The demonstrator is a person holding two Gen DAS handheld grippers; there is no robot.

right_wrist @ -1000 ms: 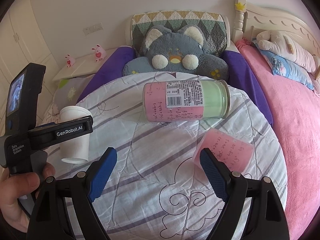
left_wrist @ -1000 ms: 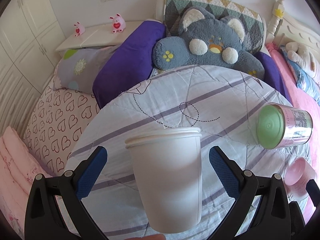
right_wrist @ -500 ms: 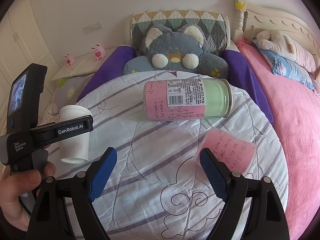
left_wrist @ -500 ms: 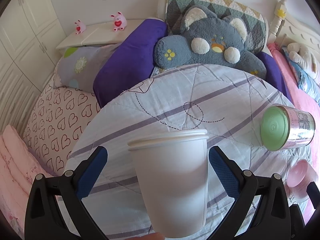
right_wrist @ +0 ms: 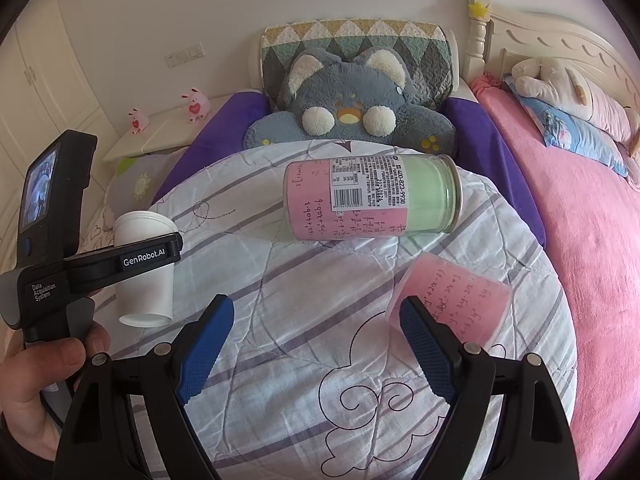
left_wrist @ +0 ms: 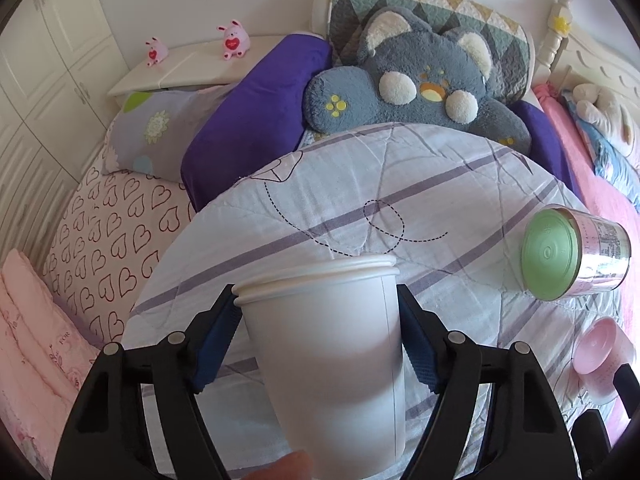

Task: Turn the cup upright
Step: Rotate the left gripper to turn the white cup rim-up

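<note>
Left tongs [left_wrist: 320, 334] clamp upright cup [left_wrist: 326, 364].

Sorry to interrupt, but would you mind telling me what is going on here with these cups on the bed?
A person holds a gripper in each hand over a quilt. The left gripper is shut on a white paper cup, rim up. The right gripper is open and holds nothing; a pink cup lies on its side just beyond it, behind which lies a pink-and-green can.

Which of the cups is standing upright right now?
The white paper cup, held rim-up between the left claw fingers. The pink cup by the right claw and the pink-and-green canister both lie on their sides on the quilt.
</note>
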